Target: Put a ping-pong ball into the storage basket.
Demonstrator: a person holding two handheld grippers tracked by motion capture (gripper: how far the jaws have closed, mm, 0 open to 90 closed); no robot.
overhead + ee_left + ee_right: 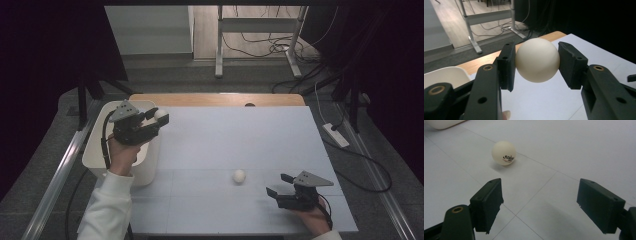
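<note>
Two grippers and two white balls are in play, with one white bin. Nearest the person, the right gripper (278,186) rests low on the table (240,135) at its right front, jaws spread wide with nothing between them. Just beyond it, apart from both jaws, the loose ball (239,176) lies on the bare table; in the right gripper view this ball (503,153) shows a small printed mark on its side. Farther off at the left, the left gripper (161,118) is clenched on the held ball (160,113), raised above the far right rim of the bin (95,150). In the left gripper view the held ball (537,60) sits squarely between the two pads, touching both. The bin stands at the table's left edge, and its inside cannot be made out.
</note>
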